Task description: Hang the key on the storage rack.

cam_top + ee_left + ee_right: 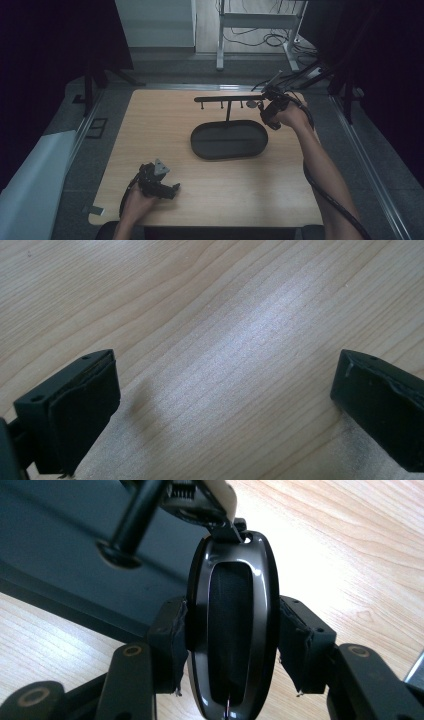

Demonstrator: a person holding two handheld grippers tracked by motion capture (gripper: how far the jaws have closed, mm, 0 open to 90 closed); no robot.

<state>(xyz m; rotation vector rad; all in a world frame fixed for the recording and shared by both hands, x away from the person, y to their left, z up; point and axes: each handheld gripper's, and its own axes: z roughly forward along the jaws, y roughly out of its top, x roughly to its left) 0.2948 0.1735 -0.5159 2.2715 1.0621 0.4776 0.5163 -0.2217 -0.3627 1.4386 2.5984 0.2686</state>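
While the high view is pretty dim, you can make out a wooden table (pixel 210 190) with a dark oval tray (pixel 230 140) in the middle, and a thin black rack (pixel 227 98) with little pegs standing up from it. The left gripper (pixel 172 189) sits low near the front left of the table, held in a hand (pixel 135 202). The right gripper (pixel 261 106) is up at the far right end of the rack's bar, holding something small and shiny there.

Left gripper view: the jaws stand wide apart with just bare wood grain between them, nothing held.

Right gripper view: the jaws are clamped on both sides of a glossy dark oval fob (pixel 232 630), kind of like a car key. Its top has a metal clip (pixel 205 500), right beside a peg (pixel 131 527) of the rack, tray behind.
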